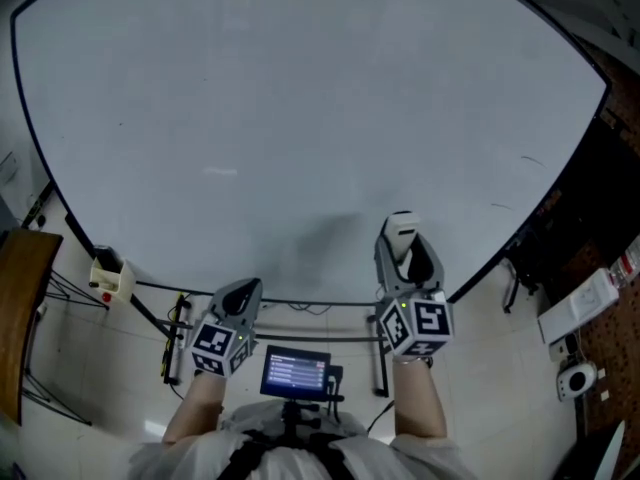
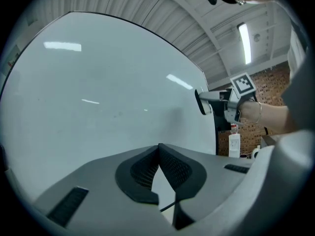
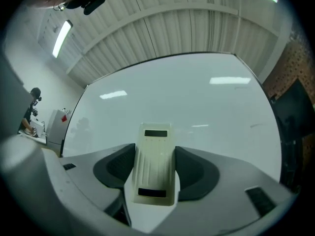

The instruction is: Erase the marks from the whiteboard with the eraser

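A large whiteboard [image 1: 300,118] fills the head view, its surface nearly bare; two short faint strokes [image 1: 530,160] remain near its right edge. My right gripper [image 1: 402,243] is shut on a cream eraser [image 1: 402,230], held at the board's lower part. In the right gripper view the eraser [image 3: 153,165] sits lengthwise between the jaws, pointing at the whiteboard [image 3: 197,97]. My left gripper [image 1: 238,296] hangs lower left, just below the board's bottom edge, shut with nothing in it. In the left gripper view its pads [image 2: 170,167] meet, and the right gripper with the eraser [image 2: 203,102] shows against the whiteboard [image 2: 88,82].
The board stands on a black frame [image 1: 300,306] over a tiled floor. A brown table edge [image 1: 22,298] is at the left, a small cream box [image 1: 108,276] beside it. A small screen [image 1: 294,372] sits at my chest. White devices [image 1: 590,298] lie at the right.
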Available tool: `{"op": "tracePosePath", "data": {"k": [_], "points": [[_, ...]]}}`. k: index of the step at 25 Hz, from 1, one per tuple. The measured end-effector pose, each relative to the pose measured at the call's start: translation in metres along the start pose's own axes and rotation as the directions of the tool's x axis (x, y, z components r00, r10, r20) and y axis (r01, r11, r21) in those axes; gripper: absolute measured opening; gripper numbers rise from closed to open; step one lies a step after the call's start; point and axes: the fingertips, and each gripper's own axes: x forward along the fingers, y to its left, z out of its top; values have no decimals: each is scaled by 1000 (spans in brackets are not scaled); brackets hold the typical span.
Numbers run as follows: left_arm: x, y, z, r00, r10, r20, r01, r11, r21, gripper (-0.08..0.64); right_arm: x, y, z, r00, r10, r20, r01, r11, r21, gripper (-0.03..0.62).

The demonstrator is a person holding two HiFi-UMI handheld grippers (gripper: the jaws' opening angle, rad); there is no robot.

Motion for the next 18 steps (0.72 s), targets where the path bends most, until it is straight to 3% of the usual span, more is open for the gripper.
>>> {"op": "tracePosePath", "data": {"k": [5,10,18], "points": [[1,-14,-4,1000,-15,-10,15,1000,1,-6,-13,13,-76,990,34,-136,-28,999,39,262],[-1,-20,-15,999,-14,-35,14,1000,0,-6,-34,27,-140,963,59,-263,-38,996,82,262],[-24,-15,-27,998,-16,-55,15,1000,-15,-6,-64,75,-187,926,128,-356,-72,983,167,262]]}}
